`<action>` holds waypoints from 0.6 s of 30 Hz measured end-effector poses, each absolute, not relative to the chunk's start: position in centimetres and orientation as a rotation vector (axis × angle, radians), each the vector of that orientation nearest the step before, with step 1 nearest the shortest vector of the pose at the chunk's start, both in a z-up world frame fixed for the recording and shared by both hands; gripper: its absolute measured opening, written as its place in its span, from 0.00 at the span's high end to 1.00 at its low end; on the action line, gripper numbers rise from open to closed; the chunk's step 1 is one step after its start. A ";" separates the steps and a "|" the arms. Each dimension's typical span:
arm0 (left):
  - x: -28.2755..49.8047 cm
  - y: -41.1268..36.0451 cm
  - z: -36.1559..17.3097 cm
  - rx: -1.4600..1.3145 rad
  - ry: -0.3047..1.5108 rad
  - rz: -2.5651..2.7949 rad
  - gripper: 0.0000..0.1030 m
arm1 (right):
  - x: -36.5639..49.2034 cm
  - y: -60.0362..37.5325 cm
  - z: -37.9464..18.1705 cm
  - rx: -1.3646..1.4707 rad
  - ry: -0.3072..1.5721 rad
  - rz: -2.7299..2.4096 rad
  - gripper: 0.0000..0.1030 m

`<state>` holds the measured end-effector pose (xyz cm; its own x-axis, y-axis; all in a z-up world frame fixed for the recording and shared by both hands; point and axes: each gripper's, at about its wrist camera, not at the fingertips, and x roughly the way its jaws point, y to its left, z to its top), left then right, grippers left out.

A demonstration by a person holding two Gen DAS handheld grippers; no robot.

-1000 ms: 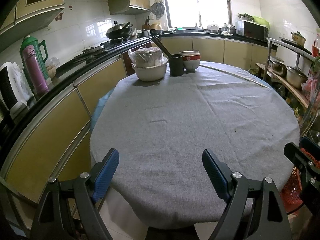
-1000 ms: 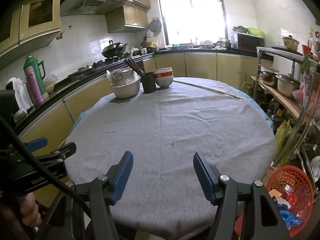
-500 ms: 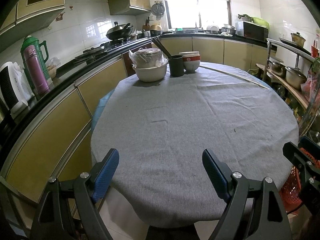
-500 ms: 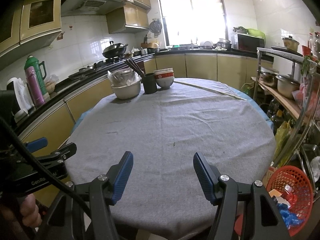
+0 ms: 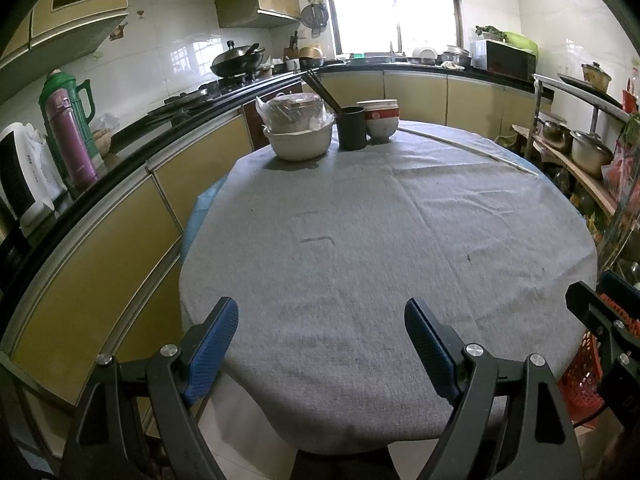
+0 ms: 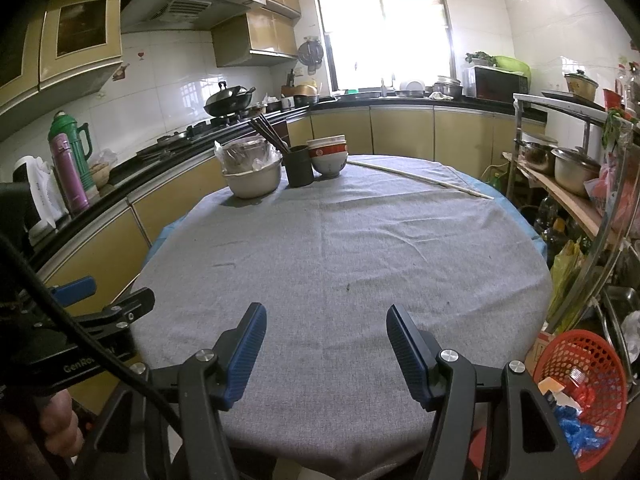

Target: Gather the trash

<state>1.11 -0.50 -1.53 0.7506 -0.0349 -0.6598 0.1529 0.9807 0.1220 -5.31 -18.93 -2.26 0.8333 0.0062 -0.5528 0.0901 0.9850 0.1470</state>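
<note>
- Closest to me, the left gripper [image 5: 320, 338] is hanging over the near edge of the round table, its blue pads spread wide with nothing between them.
- Just beside it, the right gripper [image 6: 326, 340] is hovering the same way, jaws parted more narrowly and also empty.
- Nothing is changing: compared with a second ago, both grippers are sitting in the same spots and the table looks identical, so I judge the collecting is paused or finished rather than under way.
- The grey tablecloth [image 6: 340, 248] ahead of the jaws is showing only a few tiny dark specks, too small to name; I cannot make out any trash on it.
- Down at the right, beside the table, a red basket [image 6: 600, 344] is holding wrappers and crumpled blue plastic, well apart from both pairs of jaws.
- At the far edge, a white bowl [image 5: 298, 142] with a bagged container, a dark chopstick holder [image 5: 352, 128] and stacked red-banded bowls [image 5: 382, 120] are standing close together.
</note>
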 end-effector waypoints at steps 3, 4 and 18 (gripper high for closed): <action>1.2 -0.5 -1.5 0.175 0.716 -0.106 0.17 | -5.3 -19.1 -2.3 0.173 0.584 -0.045 0.36; 1.2 -0.6 -1.5 0.176 0.715 -0.105 0.17 | -5.3 -19.1 -2.3 0.172 0.584 -0.045 0.36; 1.7 -1.0 -1.8 0.180 0.725 -0.109 0.17 | -4.4 -19.6 -2.6 0.170 0.591 -0.047 0.36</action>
<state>1.68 -0.97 -1.83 0.7435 -0.0367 -0.6677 0.1614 0.9788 0.1259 -4.38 -19.63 -2.56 0.8299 0.0045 -0.5580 0.0929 0.9849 0.1460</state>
